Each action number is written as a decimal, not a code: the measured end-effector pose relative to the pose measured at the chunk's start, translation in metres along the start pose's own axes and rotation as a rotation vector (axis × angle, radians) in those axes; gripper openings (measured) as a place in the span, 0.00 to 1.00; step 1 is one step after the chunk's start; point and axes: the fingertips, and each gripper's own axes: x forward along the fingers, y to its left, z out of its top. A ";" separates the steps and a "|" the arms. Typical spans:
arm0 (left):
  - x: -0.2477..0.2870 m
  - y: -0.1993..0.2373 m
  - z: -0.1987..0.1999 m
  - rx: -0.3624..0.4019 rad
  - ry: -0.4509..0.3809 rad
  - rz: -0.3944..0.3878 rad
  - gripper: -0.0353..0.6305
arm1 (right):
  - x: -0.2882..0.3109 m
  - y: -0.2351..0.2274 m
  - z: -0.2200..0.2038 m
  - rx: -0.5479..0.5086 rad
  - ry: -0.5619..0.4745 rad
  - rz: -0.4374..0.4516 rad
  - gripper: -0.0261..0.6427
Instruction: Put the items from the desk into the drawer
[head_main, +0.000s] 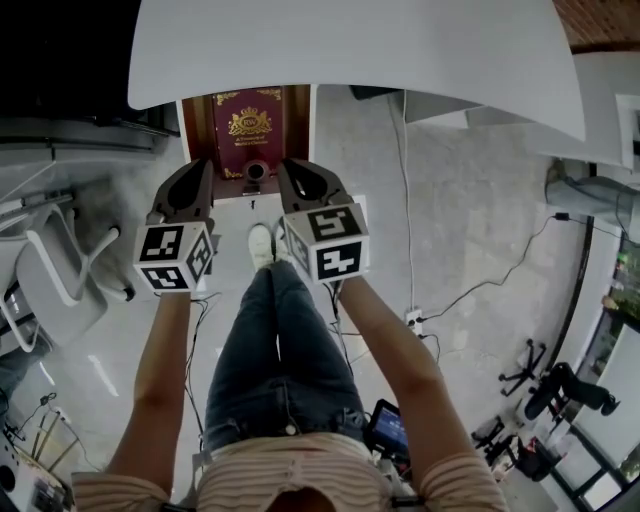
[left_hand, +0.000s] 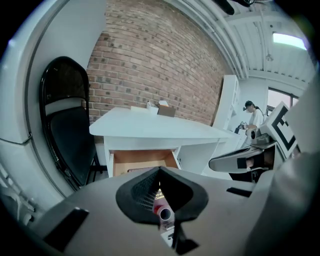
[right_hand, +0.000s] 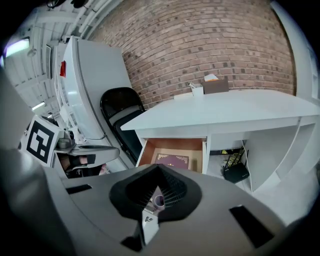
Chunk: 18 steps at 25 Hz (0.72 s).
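The white desk (head_main: 350, 50) has its drawer (head_main: 196, 125) pulled open below the top, and a maroon book (head_main: 248, 125) lies flat inside. A small dark cylinder (head_main: 256, 172) sits at the drawer's front edge, between the two gripper tips. My left gripper (head_main: 203, 165) and right gripper (head_main: 290, 166) hover side by side just in front of the drawer. Both are shut, with none of the desk's things in them. On the desk's far side stand a cardboard box (right_hand: 216, 85) and a small white item (right_hand: 196, 89). The book (right_hand: 172, 161) also shows in the right gripper view.
A black folding chair (left_hand: 67, 130) stands left of the desk against the brick wall. A white chair (head_main: 60, 270) is at my left. Cables (head_main: 480, 280) run over the floor on the right. A black router (right_hand: 235, 172) sits under the desk. A person (left_hand: 252, 112) stands far off.
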 end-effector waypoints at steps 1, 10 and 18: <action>-0.004 -0.001 0.002 -0.004 -0.008 0.001 0.07 | -0.004 0.001 0.003 -0.006 -0.011 0.001 0.06; -0.045 -0.018 0.025 -0.001 -0.059 -0.013 0.07 | -0.048 0.021 0.040 -0.046 -0.129 0.034 0.06; -0.079 -0.031 0.059 0.028 -0.128 -0.005 0.07 | -0.092 0.035 0.068 -0.123 -0.203 0.053 0.06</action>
